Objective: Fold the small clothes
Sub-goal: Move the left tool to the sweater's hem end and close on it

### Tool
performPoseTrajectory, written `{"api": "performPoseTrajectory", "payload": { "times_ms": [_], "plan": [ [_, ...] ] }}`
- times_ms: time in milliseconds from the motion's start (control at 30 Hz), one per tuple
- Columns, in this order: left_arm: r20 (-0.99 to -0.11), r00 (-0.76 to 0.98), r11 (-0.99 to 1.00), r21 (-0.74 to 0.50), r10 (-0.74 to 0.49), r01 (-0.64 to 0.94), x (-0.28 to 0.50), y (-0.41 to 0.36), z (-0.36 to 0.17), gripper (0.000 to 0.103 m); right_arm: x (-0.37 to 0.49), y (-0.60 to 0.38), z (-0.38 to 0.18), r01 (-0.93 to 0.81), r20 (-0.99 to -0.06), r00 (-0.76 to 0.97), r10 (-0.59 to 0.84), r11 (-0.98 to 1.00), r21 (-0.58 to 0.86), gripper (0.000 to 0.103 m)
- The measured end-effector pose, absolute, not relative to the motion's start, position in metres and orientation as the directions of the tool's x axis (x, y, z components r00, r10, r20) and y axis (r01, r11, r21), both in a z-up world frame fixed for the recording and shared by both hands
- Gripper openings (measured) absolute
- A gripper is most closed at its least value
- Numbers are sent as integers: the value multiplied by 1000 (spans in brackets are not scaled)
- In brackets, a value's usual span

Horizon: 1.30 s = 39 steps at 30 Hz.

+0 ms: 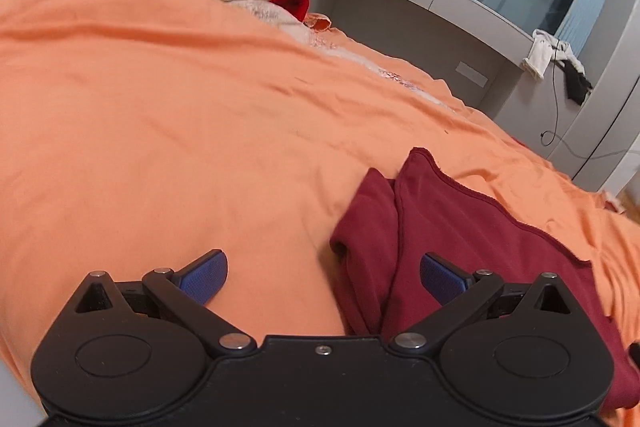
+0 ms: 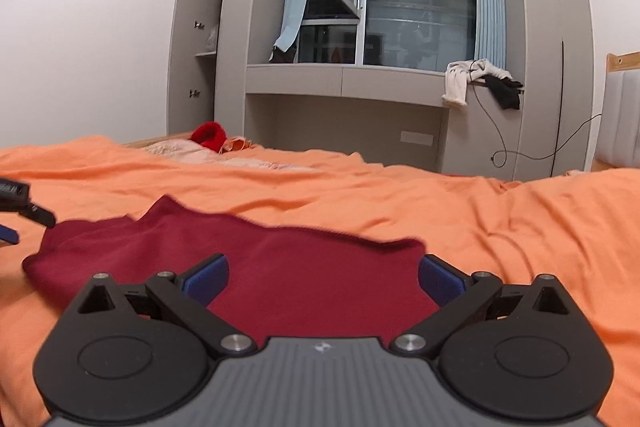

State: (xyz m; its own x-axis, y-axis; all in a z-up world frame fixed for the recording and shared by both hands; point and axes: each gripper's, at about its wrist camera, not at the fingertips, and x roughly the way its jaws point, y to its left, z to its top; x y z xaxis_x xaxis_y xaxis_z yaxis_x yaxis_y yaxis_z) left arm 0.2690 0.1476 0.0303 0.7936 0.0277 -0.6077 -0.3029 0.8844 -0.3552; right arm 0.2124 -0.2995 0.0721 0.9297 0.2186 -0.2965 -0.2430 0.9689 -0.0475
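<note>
A dark red garment (image 1: 448, 227) lies flat on the orange bedsheet (image 1: 160, 107), with a folded sleeve part at its left edge. My left gripper (image 1: 323, 277) is open, low over that left edge, one blue pad (image 1: 204, 277) over the sheet, the other over the cloth. In the right wrist view the garment (image 2: 280, 259) spreads ahead. My right gripper (image 2: 323, 277) is open over its near edge, holding nothing. The left gripper (image 2: 16, 211) shows at the far left of that view.
A bright red item (image 2: 208, 135) and pale cloth (image 2: 176, 149) lie at the far end of the bed. Grey cabinets and a window shelf (image 2: 344, 75) with white and black clothes (image 2: 480, 79) stand beyond. A cable (image 2: 520, 155) hangs at right.
</note>
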Motion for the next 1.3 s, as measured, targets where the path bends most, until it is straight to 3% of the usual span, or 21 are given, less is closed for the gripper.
{"api": "performPoseTrajectory", "payload": {
  "times_ms": [300, 533, 1300],
  "plan": [
    [-601, 798, 903, -315, 46, -290, 257, 122, 25, 102, 206, -282, 58, -229, -298, 934, 198, 971, -75, 103],
    [-612, 789, 918, -281, 53, -279, 253, 110, 19, 102, 212, -265, 29, -226, -392, 907, 153, 963, -148, 103],
    [-630, 773, 931, -232, 76, -281, 257, 102, 15, 103, 199, -260, 17, -190, -341, 933, 117, 963, -189, 103]
  ]
}}
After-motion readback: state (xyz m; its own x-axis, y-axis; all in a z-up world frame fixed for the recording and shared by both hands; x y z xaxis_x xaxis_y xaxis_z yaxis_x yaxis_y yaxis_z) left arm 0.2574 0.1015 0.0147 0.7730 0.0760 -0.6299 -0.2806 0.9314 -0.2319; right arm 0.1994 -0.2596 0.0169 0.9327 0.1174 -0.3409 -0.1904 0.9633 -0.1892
